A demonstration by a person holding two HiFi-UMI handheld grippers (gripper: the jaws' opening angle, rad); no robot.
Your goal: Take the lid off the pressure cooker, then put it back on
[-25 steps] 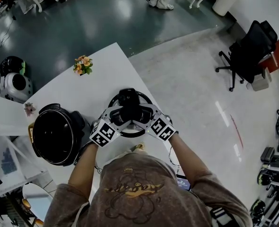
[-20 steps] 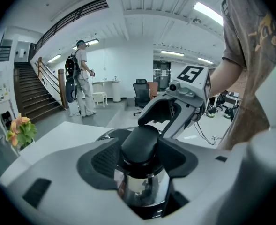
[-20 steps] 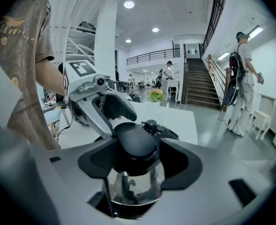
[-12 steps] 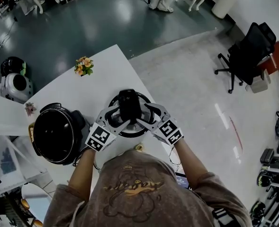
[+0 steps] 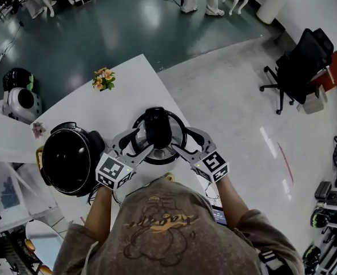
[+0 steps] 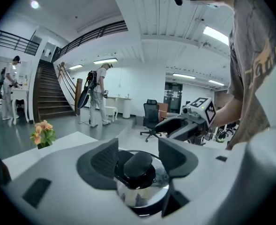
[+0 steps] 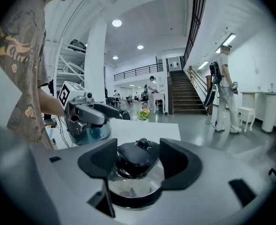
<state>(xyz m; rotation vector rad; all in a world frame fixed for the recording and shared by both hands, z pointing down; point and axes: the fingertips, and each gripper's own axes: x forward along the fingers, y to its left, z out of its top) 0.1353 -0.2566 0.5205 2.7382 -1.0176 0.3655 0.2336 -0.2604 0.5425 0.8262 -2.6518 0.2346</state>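
Lid sits flat on the white worktop, just right of the open pressure cooker, not on it. The lid's black knob points up

Left hand-held gripper comes at the knob from the left, right hand-held gripper from the right. The two face each other across the lid

In the left gripper view I see the jaws spread, released, with the knob framed between the two dark pads. I can't make out contact on either side

Right gripper view reads the same: jaws apart, nothing clamped, knob sitting between the pads and close to both. The left hand-held gripper shows beyond

Small bunch of flowers stands at the far end of the worktop, well apart from the lid
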